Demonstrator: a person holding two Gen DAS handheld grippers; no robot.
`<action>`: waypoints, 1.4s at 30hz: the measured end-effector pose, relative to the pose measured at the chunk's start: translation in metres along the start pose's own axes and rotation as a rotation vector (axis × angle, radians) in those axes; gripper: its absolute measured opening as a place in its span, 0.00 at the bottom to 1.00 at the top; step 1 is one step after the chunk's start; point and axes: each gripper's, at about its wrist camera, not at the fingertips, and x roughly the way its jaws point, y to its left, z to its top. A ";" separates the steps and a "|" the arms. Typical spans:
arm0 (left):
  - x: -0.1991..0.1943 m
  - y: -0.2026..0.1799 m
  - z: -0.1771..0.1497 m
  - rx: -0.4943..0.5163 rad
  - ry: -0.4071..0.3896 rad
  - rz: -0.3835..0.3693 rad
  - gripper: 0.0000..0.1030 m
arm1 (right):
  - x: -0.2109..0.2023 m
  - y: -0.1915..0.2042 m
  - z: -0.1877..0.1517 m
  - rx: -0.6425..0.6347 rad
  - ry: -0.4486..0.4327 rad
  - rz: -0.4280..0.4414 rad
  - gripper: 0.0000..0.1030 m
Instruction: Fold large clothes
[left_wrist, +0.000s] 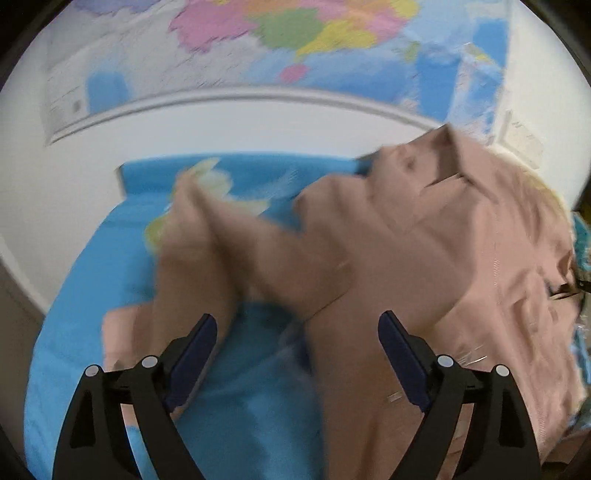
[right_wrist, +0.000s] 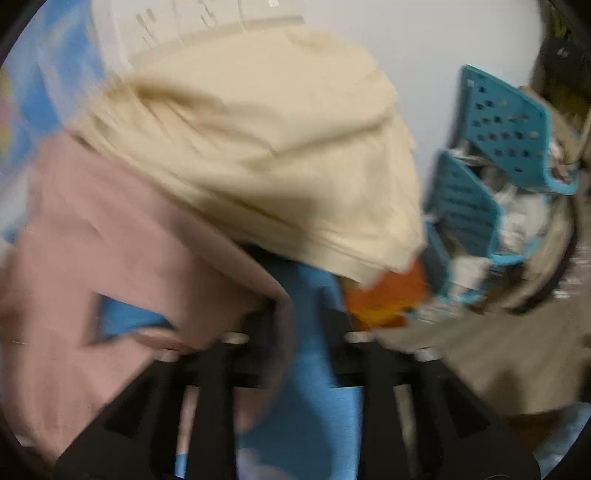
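Observation:
A large dusty-pink shirt (left_wrist: 424, 251) lies crumpled on a blue map-printed sheet (left_wrist: 110, 295); one sleeve (left_wrist: 192, 251) stretches to the left. My left gripper (left_wrist: 297, 332) is open just above the sheet, its fingers either side of a gap between sleeve and body, holding nothing. In the right wrist view the pink shirt (right_wrist: 92, 240) fills the left, and its edge drapes over my right gripper (right_wrist: 291, 314). The jaws stand close together, but blur and cloth hide whether they grip it. A cream garment (right_wrist: 266, 147) lies piled behind the pink one.
A wall map (left_wrist: 295, 37) hangs on the white wall behind the bed. Teal perforated baskets (right_wrist: 498, 147) with clutter stand at the right on the floor. An orange item (right_wrist: 388, 295) lies under the cream garment's edge.

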 end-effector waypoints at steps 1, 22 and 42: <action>0.003 0.004 -0.005 -0.001 0.025 -0.005 0.84 | -0.002 0.004 -0.003 0.007 -0.009 -0.004 0.57; 0.073 -0.018 0.011 -0.041 0.143 -0.230 0.90 | 0.010 0.122 -0.045 -0.363 0.144 0.337 0.45; 0.083 -0.001 0.053 -0.160 0.087 -0.257 0.13 | -0.071 0.147 -0.136 -0.290 0.177 0.765 0.08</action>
